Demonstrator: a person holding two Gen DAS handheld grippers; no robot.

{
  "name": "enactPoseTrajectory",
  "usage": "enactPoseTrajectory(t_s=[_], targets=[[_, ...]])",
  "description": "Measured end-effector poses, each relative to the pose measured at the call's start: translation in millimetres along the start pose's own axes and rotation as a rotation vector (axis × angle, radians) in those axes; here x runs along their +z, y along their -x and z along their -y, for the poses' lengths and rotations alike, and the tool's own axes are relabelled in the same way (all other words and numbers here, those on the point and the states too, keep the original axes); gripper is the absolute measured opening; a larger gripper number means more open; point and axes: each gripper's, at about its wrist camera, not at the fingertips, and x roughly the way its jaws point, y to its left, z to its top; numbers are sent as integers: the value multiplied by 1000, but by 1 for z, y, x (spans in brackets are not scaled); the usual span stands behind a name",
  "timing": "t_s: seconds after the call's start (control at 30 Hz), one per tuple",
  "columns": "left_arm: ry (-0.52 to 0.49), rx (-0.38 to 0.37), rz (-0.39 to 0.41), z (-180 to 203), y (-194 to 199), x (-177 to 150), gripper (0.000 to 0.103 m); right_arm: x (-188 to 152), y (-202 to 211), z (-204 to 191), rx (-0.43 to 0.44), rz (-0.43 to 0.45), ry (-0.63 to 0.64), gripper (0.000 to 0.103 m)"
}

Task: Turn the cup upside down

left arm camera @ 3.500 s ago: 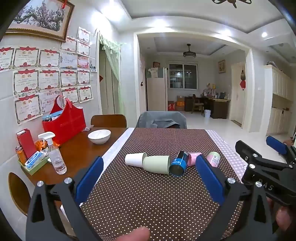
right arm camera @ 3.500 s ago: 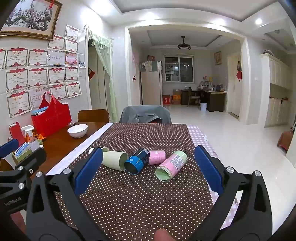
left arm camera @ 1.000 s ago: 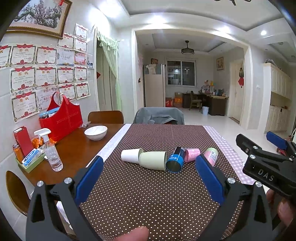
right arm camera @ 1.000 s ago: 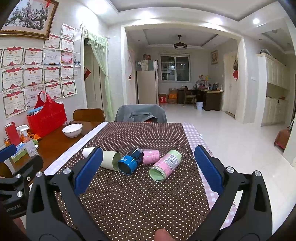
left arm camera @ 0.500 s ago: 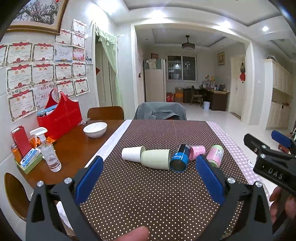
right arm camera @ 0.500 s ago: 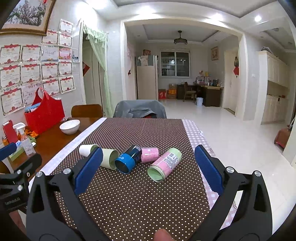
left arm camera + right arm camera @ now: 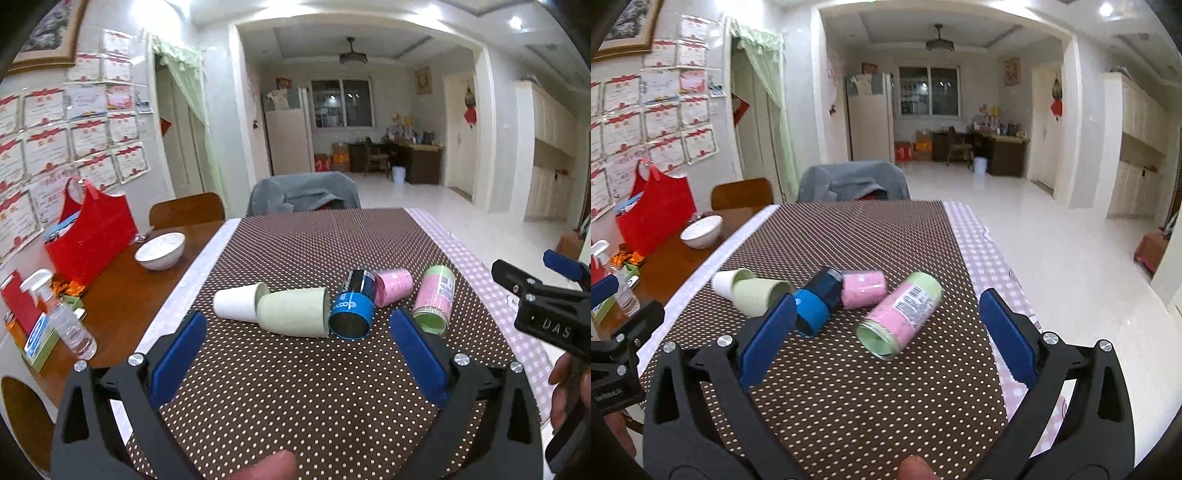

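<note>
Across the dotted brown tablecloth (image 7: 295, 387) five cups lie tipped in a row, so we judge this the approach, our left gripper (image 7: 295, 354) and right gripper (image 7: 882, 339) both spread wide and empty, next closing on the pink-and-green cup (image 7: 901, 314) to upend it.

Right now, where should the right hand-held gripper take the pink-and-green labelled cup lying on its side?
Grip the pink-and-green labelled cup across its middle, fingers on either round flank, descending from above. Its open mouth faces the right hand-held gripper, whose jaws stand open, and both flanks look clear.
</note>
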Motion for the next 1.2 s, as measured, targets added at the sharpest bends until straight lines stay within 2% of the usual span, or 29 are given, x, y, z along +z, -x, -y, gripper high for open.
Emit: enactPoseTrajectory(t_s=[0.3, 0.6, 0.83, 1.2], targets=[[-83, -88, -107, 33, -71, 11, 98, 0, -49, 34, -58, -90, -51, 97], [-215, -187, -211, 90, -137, 20, 98, -8, -85, 73, -114, -162, -107, 97], [-241, -296, -369, 135, -190, 21, 98, -17, -113, 99, -130, -212, -141, 97], [-289, -378, -548, 185, -239, 15, 98, -33, -140, 133, -156, -269, -203, 97]])
